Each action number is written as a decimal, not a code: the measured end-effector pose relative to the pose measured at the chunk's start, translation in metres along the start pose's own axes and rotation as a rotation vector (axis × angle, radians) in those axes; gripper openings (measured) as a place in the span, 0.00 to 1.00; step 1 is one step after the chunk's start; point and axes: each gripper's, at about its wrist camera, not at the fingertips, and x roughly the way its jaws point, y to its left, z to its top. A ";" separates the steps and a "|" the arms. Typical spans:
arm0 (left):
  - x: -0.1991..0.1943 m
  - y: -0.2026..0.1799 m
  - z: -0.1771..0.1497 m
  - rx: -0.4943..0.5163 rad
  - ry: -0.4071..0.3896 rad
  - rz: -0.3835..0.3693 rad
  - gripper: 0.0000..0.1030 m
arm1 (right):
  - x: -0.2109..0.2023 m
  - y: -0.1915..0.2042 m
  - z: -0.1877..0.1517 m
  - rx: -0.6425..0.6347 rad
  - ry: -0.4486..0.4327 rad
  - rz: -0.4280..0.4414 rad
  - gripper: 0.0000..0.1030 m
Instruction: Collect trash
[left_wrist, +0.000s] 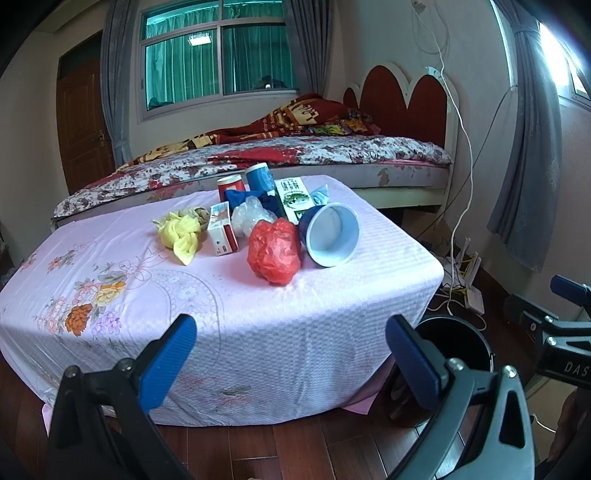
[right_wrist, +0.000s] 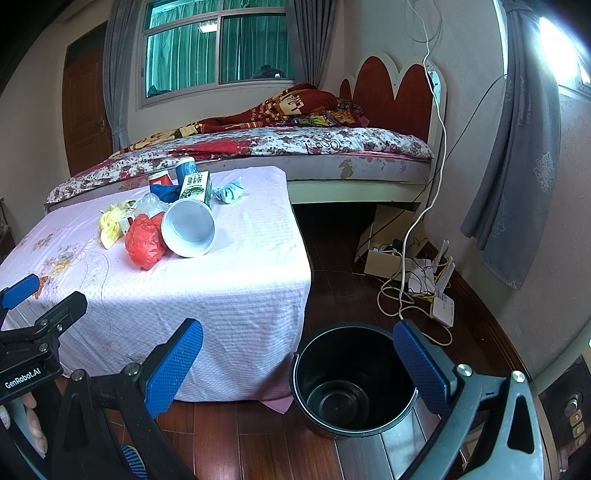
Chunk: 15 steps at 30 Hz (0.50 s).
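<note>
Trash lies heaped on a low table under a pink cloth (left_wrist: 221, 295): a crumpled red bag (left_wrist: 273, 251), a tipped blue cup (left_wrist: 330, 234), a yellow wad (left_wrist: 181, 232), a small red-white carton (left_wrist: 222, 234), a green-white carton (left_wrist: 291, 197), clear plastic (left_wrist: 249, 216), and two upright cups (left_wrist: 260, 175). A black bucket (right_wrist: 351, 380) stands empty on the floor at the table's right corner. My left gripper (left_wrist: 291, 354) is open and empty, short of the table's near edge. My right gripper (right_wrist: 297, 363) is open and empty, above the bucket's left rim.
A bed (left_wrist: 295, 155) stands behind the table. Cables, a router (right_wrist: 441, 306) and a cardboard box (right_wrist: 388, 251) lie on the wood floor by the right wall. Grey curtains (right_wrist: 517, 166) hang on the right.
</note>
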 end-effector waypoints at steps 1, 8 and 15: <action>0.000 0.000 0.000 -0.001 0.001 -0.001 0.99 | 0.000 0.000 0.000 0.000 0.000 0.000 1.00; -0.001 0.000 0.000 -0.002 0.000 -0.002 0.99 | 0.000 0.000 0.000 0.001 0.000 0.000 1.00; 0.002 0.006 0.000 -0.012 0.004 0.003 0.99 | 0.000 0.001 0.000 0.000 0.002 0.011 1.00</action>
